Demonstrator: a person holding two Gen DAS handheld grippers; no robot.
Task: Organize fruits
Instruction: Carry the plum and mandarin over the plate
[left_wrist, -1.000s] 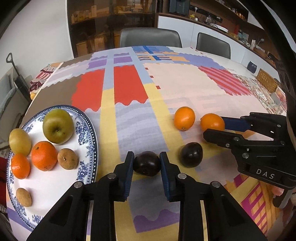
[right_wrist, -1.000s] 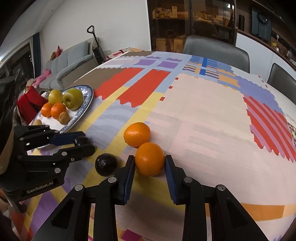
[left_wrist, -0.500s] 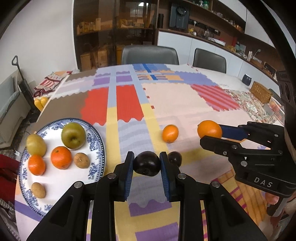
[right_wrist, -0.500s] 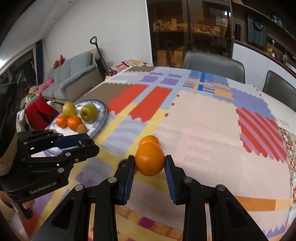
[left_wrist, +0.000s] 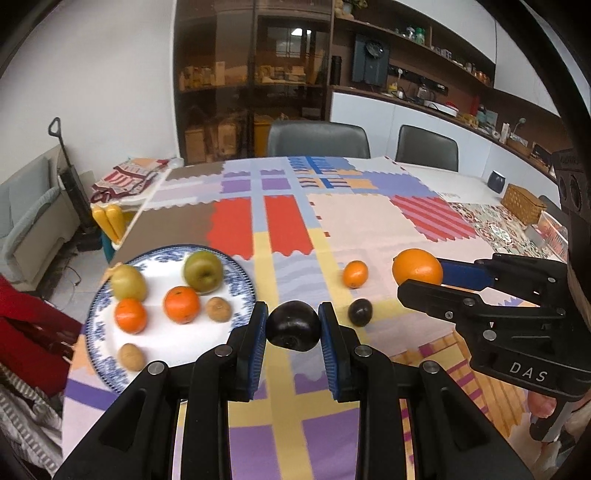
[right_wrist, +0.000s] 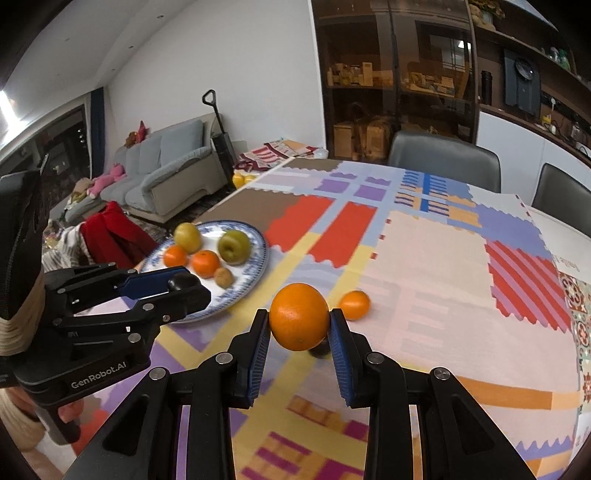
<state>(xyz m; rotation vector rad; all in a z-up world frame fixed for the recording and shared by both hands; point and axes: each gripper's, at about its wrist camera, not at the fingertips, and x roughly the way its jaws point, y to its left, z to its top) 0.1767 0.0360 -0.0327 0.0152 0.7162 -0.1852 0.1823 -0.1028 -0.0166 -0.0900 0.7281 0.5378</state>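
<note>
My left gripper (left_wrist: 293, 328) is shut on a dark plum (left_wrist: 293, 325) and holds it above the table, just right of the blue-rimmed plate (left_wrist: 242, 275). My right gripper (right_wrist: 299, 326) is shut on an orange (right_wrist: 298, 316), also held above the table; it shows in the left wrist view (left_wrist: 417, 266). A small orange (left_wrist: 355, 273) and a second dark plum (left_wrist: 359, 312) lie on the patterned cloth. The plate holds a green apple (left_wrist: 203, 271), a yellow-green fruit (left_wrist: 127, 282), two oranges (left_wrist: 181, 304) and two small brown fruits (left_wrist: 218, 309).
The table is covered by a colourful patchwork cloth (left_wrist: 354, 218). Two grey chairs (left_wrist: 317, 139) stand at the far side. A wicker basket (left_wrist: 523, 203) sits at the far right. A sofa (right_wrist: 166, 173) and a red garment (right_wrist: 114, 230) lie left of the table.
Both grippers have risen from the table with their fruits, the left with the plum and the right with the orange. The small orange and the other plum stayed on the cloth.
</note>
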